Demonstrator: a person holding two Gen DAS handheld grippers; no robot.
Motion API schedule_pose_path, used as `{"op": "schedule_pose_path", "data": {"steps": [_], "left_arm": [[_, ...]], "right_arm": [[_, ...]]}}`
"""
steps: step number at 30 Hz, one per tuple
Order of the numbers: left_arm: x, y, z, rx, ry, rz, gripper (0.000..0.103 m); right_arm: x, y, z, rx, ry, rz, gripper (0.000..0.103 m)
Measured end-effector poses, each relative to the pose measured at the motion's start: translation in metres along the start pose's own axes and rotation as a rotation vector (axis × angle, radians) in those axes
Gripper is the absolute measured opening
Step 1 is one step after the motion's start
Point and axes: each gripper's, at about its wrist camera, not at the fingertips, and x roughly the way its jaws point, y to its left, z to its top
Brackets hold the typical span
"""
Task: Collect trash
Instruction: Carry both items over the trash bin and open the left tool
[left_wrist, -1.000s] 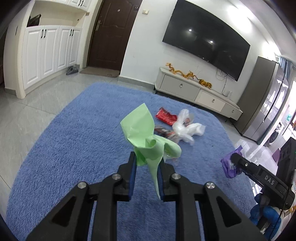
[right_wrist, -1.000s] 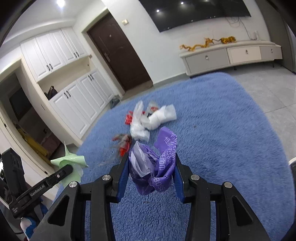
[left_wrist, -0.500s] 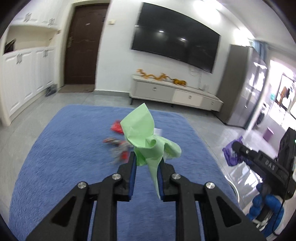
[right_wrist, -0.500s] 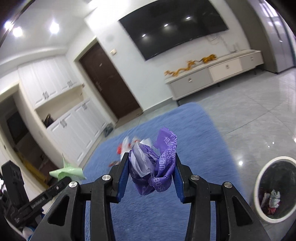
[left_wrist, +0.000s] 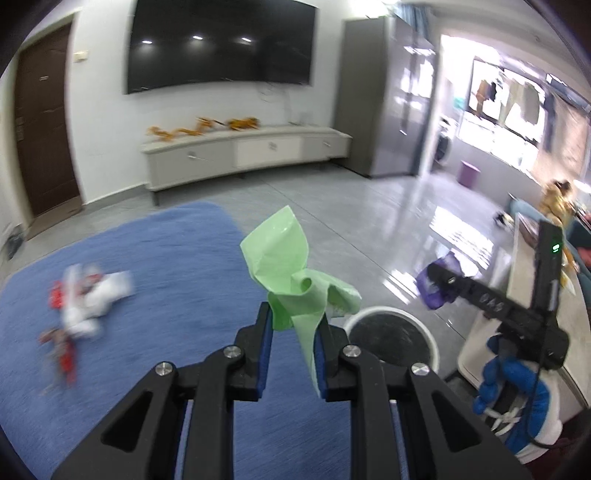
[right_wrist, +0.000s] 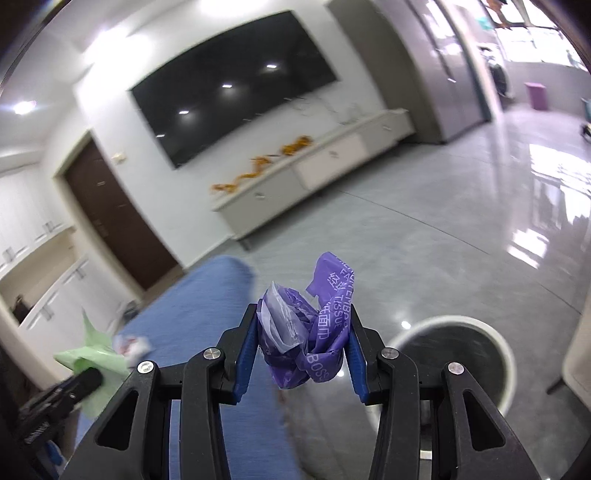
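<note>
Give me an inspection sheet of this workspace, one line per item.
Surface: blue rug on glossy grey tile floor.
Job's things: green wrapper, purple wrapper, white-rimmed bin nearby.
Clutter: blurred red and white trash pile on the rug.
Grippers: left tool shut on green wrapper; right tool shut on purple wrapper.
Cables: wires below the TV.
Surroundings: TV cabinet, brown door.

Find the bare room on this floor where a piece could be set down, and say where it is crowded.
Free: the blue rug between the litter pile and the left gripper; the grey tiles between the TV cabinet and the white bin. Crowded: the rug's left part, where wrappers lie, and around the bin, where the right gripper hangs.
</note>
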Motion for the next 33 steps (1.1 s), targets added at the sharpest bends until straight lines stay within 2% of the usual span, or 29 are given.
{"op": "schedule_pose_path", "data": {"steps": [8,16,22,25,27,29,33], "left_arm": [[0.093,-0.073,0.009,0.116,0.151,-0.096,0.02],[0.155,-0.106,0.017,0.127,0.262,-0.138,0.021],[0.18,-0.127,0.022,0.115,0.31,-0.173,0.021],[0.192,-0.135,0.022,0.099,0.336,-0.201,0.03],[0.198,-0.138,0.022,0.088,0.349,-0.211,0.044],[0.202,-0.141,0.022,0.081,0.351,-0.223,0.051],[0.206,-0.149,0.021,0.08,0.364,-0.228,0.052]], "right_arm": [[0.035,-0.1,-0.026,0.152,0.119,-0.156,0.044],[0.069,-0.143,-0.042,0.211,0.212,-0.224,0.046],[0.077,-0.17,-0.054,0.252,0.246,-0.258,0.051],[0.077,-0.177,-0.058,0.267,0.254,-0.268,0.052],[0.077,-0.18,-0.06,0.274,0.256,-0.269,0.055],[0.078,-0.184,-0.06,0.282,0.255,-0.272,0.058],[0.079,-0.188,-0.057,0.293,0.25,-0.278,0.063]]}}
